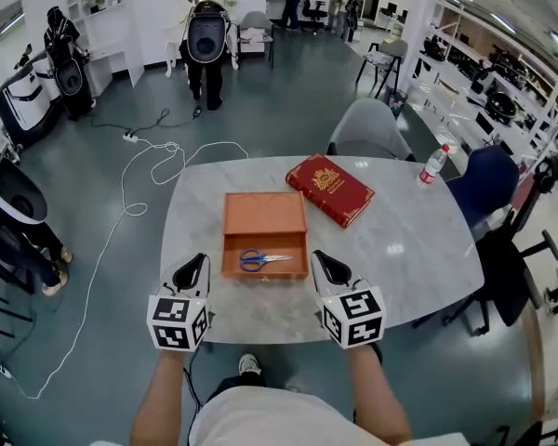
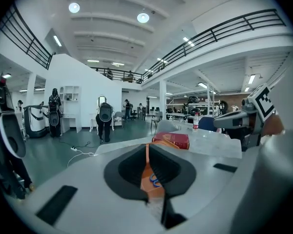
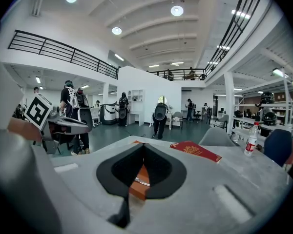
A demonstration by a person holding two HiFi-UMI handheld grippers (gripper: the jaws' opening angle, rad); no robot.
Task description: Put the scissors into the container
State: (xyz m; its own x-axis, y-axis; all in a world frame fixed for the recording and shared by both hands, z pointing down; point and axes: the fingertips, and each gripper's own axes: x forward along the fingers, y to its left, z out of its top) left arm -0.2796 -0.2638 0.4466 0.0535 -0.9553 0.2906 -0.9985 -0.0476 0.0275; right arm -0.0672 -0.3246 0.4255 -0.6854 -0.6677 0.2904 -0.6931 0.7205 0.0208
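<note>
Left gripper (image 1: pixel 200 258) is clenched: its own view shows the black jaws meeting at the tips with nothing gripped, and the orange container (image 1: pixel 232 249) is visible through the slot behind them. It sits at the near table edge, just left of the container's front corner, not touching it. Right gripper (image 1: pixel 316 255) is the same, jaws pressed together and empty, just right of the container's other front corner and also clear of it. The container is open, with the lid laid flat behind the tray. The scissors (image 1: pixel 263 260) lie flat inside the tray near the container's front wall, blue handles toward its left side and blades pointing right. In the left gripper view the blue handles (image 2: pixel 155 182) show inside the orange tray through the jaw slot. The grey marble table (image 1: pixel 400 249) carries the container roughly mid-width, closer to the near edge. A red book (image 1: pixel 330 189) lies flat behind and right of the container, apart from it and angled. A water bottle (image 1: pixel 432 165) stands upright well to the container's right, past the book, near the table's far right edge. A grey chair (image 1: pixel 367 130) stands behind the container on the table's far side, and a blue chair (image 1: pixel 484 184) is further right of it. A white cable (image 1: pixel 121 212) runs across the floor left of the container, off the table. Both marker cubes face up toward the head camera, with bare forearms behind them.
</note>
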